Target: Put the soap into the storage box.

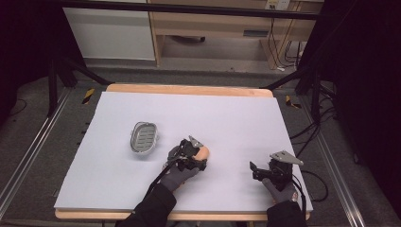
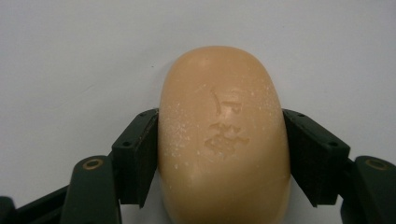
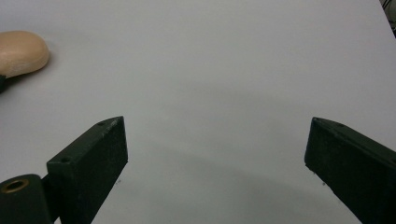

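In the high view the left gripper (image 1: 201, 156) holds the soap bar (image 1: 204, 152) on the white table (image 1: 236, 123) right of the soap dish (image 1: 143, 137), in the left gripper view its pads (image 2: 148, 154) press both long sides, the bar's long axis pointing away along the jaws, and in the right gripper view the right gripper (image 3: 215, 158) stands wide open, holding nothing.

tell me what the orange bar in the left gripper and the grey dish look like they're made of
Bar: looks like solid soap, peach-orange with a matte, waxy face; the signs are a stamped mark, pale powdery specks and soft rounded edges.

Dish: probably metal, or plastic with a metallic finish; it is grey with a bright sheen along the rim and slots in its floor. From the high view I can't say which.
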{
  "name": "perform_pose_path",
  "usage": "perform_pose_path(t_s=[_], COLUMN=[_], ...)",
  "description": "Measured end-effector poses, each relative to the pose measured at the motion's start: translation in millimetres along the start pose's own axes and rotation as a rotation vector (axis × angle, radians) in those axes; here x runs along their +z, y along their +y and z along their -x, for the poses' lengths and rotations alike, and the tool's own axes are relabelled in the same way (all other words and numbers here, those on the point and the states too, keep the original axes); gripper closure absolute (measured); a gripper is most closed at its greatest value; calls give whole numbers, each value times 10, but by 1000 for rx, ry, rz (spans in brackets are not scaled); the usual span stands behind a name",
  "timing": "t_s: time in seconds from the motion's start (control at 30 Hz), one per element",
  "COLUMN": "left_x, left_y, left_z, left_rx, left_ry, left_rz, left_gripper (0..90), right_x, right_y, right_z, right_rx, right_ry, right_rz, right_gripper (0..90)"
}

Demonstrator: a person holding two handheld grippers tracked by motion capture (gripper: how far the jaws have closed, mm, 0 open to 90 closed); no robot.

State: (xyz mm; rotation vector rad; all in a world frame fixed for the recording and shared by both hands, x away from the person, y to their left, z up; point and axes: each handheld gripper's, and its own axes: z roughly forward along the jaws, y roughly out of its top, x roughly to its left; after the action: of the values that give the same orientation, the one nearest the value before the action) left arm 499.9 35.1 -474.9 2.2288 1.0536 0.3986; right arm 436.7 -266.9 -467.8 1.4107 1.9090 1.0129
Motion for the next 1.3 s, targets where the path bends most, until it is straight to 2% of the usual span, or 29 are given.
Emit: perform_pose_path(t_s=[0.83, 1.3], left_x=[-20, -238], left_y=[-5, -10], left_z=[-1, -27], left_rx=[-5, -16], left_ry=[4, -16], left_rz=[7, 62], left_gripper=[318, 319], right_x=[-9, -19], right_y=[3, 7], right_z=[5, 11], right_rx=[-1, 4], right_ry=[-2, -3], right_rz=[2, 7], right_gripper=[62, 62])
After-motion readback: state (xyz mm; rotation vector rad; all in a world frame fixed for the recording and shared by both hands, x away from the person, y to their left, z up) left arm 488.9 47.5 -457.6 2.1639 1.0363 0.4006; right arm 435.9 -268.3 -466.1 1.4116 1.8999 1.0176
